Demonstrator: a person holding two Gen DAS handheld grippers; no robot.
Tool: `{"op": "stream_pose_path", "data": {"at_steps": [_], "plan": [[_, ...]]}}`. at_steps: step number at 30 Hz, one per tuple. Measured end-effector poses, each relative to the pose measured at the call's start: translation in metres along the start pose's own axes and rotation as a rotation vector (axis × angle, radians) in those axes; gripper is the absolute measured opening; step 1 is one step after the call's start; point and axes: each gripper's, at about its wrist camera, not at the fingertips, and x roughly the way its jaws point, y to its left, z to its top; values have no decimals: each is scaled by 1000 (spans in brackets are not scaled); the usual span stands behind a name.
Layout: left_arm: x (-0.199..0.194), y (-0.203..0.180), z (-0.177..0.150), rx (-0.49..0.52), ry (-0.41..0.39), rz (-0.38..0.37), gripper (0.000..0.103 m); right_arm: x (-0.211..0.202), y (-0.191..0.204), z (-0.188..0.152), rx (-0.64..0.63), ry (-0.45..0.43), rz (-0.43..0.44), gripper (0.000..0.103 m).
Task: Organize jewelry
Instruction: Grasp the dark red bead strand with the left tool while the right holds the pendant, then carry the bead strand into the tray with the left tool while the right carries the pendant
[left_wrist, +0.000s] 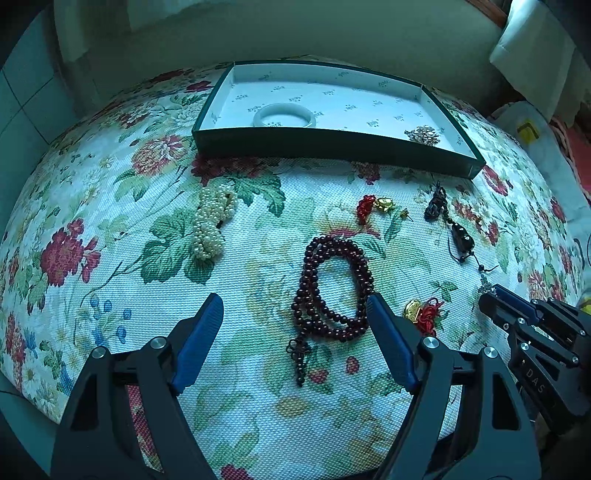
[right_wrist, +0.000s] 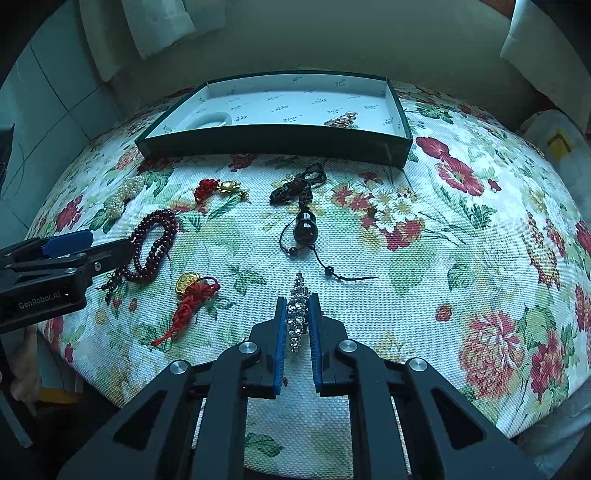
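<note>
Between right gripper (right_wrist: 298, 301) jaws, rhinestone bracelet (right_wrist: 298, 314), lengthwise, pointing forward

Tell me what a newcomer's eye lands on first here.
The right tool, shut on a sparkling crystal piece low in its view. Behind it, the dark green tray at the far edge of the floral cloth. The dark red bead strand lies between the open left tool's fingers.
</note>
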Motion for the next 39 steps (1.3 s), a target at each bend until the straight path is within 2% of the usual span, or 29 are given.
{"op": "stream_pose_path", "data": {"at_steps": [13, 16, 18, 22, 24, 27, 33, 39], "plan": [[29, -18, 7, 37, 21, 16, 79, 3, -6, 0, 25, 3, 12, 12], [28, -19, 6, 56, 8, 27, 69, 4, -7, -1, 30, 4, 14, 12], [26, -20, 5, 77, -2, 30, 54, 5, -7, -1, 33, 7, 15, 12], [23, -19, 3, 87, -12, 14, 36, 5, -7, -1, 33, 6, 14, 12], [21, -17, 2, 85, -17, -11, 20, 5, -7, -1, 34, 7, 15, 12], [20, -11, 1, 55, -15, -62, 17, 5, -7, -1, 34, 7, 15, 12], [14, -10, -1, 54, -26, -62, 11, 5, -6, -1, 35, 3, 14, 12], [7, -8, -1, 48, -36, -78, 11, 3, -6, 0, 37, -2, 12, 12]]}}
